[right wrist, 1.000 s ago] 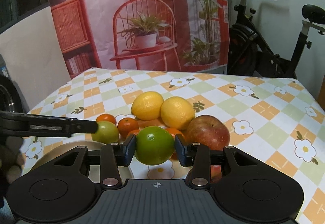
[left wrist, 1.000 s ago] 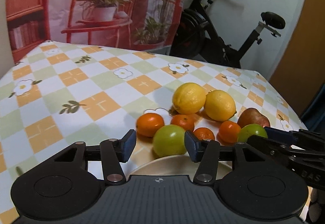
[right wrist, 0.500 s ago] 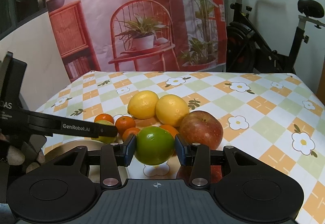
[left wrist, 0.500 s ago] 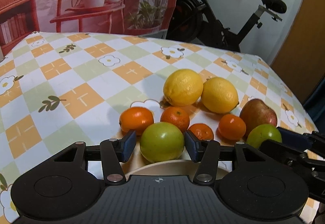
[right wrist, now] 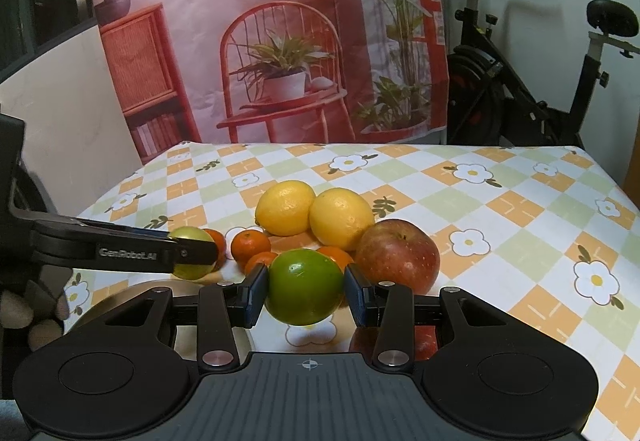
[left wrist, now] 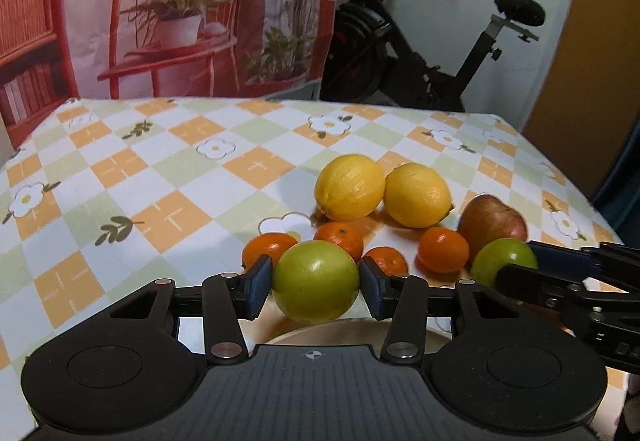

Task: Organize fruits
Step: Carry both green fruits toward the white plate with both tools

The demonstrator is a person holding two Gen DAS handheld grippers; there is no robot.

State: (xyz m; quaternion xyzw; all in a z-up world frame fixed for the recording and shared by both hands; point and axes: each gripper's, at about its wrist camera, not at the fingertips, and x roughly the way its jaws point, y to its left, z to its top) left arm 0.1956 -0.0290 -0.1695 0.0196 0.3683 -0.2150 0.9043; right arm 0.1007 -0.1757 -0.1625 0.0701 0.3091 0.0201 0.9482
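My left gripper [left wrist: 316, 285] is shut on a yellow-green apple [left wrist: 316, 281], held just above a cream plate [left wrist: 320, 333]. My right gripper [right wrist: 305, 291] is shut on a darker green apple [right wrist: 305, 291] beside the plate [right wrist: 120, 297]. The right gripper also shows in the left wrist view [left wrist: 520, 269]. On the table lie two lemons [left wrist: 348, 187] [left wrist: 416, 195], a red apple [left wrist: 492, 225] and several small oranges [left wrist: 443, 250].
The checked flowered tablecloth [left wrist: 160, 177] covers the table. An exercise bike [left wrist: 420, 53] and a printed backdrop [left wrist: 180, 9] stand behind the far edge. The table's right edge lies near the red apple.
Both grippers keep their apples. The left gripper has closed tight on its apple and lifted it a little; the right gripper has risen slightly.
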